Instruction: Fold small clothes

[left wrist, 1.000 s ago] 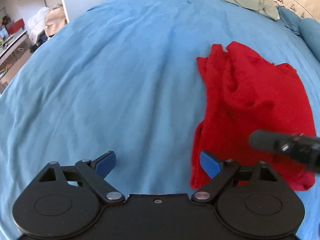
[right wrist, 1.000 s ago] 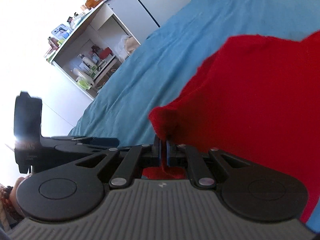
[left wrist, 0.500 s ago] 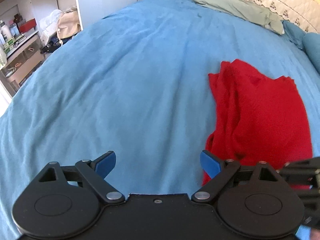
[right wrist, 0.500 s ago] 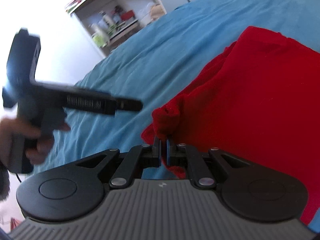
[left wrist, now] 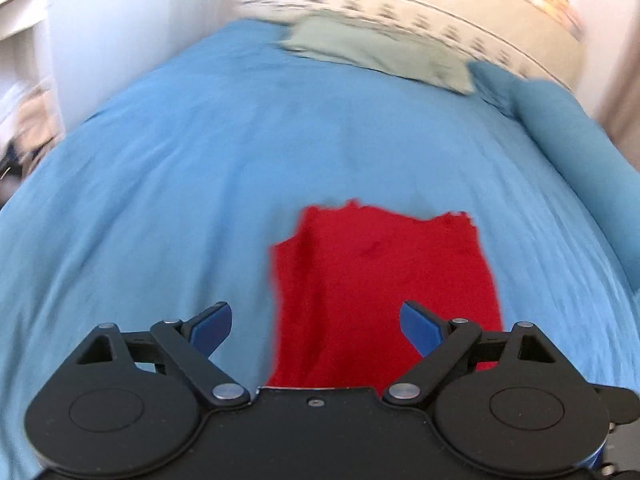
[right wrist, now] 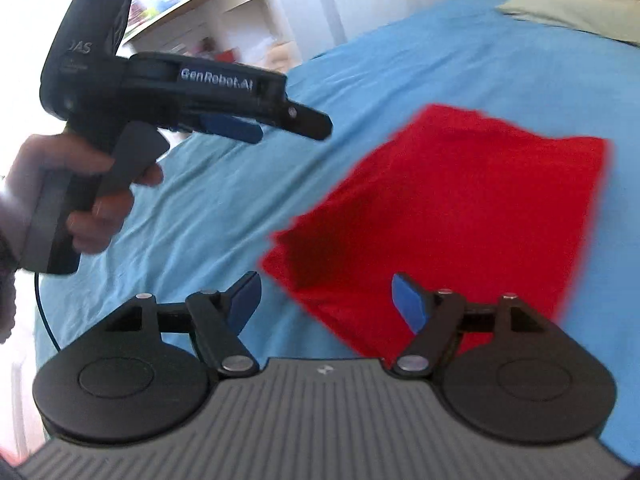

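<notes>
A red garment [left wrist: 384, 280] lies folded into a flat rectangle on the blue bedsheet [left wrist: 180, 200]; it also shows in the right wrist view [right wrist: 460, 208]. My left gripper [left wrist: 316, 328] is open and empty, held above the garment's near edge. My right gripper [right wrist: 326, 302] is open and empty, above the garment's near corner. In the right wrist view the left gripper [right wrist: 280, 120] hangs in the air to the left, held by a hand.
A green pillow [left wrist: 380, 52] and a patterned headboard [left wrist: 440, 20] stand at the far end of the bed. A blue bolster [left wrist: 580, 152] lies at the right. White shelves with clutter [right wrist: 224, 32] stand beyond the bed's left side.
My right gripper has opened and let go of the red garment, which now lies flat. Both grippers have lifted and pulled back; the left swung right so the garment sits between its fingers.
</notes>
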### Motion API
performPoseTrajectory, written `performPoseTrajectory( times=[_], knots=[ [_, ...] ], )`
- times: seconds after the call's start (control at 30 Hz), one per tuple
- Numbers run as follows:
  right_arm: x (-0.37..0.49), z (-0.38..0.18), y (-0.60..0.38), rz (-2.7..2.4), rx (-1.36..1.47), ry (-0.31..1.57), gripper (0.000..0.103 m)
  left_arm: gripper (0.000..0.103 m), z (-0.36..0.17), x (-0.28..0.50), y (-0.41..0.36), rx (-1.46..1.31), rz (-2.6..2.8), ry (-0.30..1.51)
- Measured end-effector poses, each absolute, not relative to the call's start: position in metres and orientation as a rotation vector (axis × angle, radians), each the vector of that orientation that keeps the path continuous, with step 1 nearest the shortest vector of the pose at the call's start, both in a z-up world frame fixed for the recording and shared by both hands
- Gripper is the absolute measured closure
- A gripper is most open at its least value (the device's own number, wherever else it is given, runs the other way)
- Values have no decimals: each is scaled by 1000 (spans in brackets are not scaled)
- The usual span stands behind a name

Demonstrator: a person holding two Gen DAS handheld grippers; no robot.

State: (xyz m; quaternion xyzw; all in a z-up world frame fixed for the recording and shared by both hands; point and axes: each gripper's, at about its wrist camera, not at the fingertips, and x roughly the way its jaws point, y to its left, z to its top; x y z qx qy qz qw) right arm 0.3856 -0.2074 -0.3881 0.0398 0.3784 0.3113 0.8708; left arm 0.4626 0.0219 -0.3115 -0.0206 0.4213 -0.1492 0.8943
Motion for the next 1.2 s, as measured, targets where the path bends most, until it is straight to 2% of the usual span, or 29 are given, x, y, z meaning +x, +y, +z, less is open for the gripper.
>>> performPoseTrajectory(
  times=[0.1,0.13,0.17,0.53,0.6,0.67,0.73,0.77,0.97,1.1,1.2],
  knots=[
    [390,-385,-244,492,153,794,11,27,-322,493,-7,-17,-370,885],
    [394,-387,-254,425,175,801,9,38,-329,503,-14,-18,-374,902],
    [398,-391,-262,374,190,815,9,44,-337,513,-20,-16,-370,920],
    [427,-413,-285,294,312,804,9,45,-383,535,-19,1,-286,972],
    [425,-416,-290,297,315,802,9,55,-384,537,-17,-18,-299,987],
    [428,-418,-289,295,317,801,9,73,-386,539,-17,-30,-317,1005],
    [429,-417,-289,293,323,802,9,86,-382,537,-21,-9,-326,1001],
    [430,-416,-289,293,325,801,9,89,-378,534,-22,5,-325,990],
    [432,-408,-285,318,325,771,9,91,-353,512,-14,79,-276,867],
    [435,-407,-279,339,314,759,9,90,-363,504,-7,78,-216,852],
    [438,-409,-273,352,313,766,9,70,-381,513,-13,132,-207,902]
  ],
)
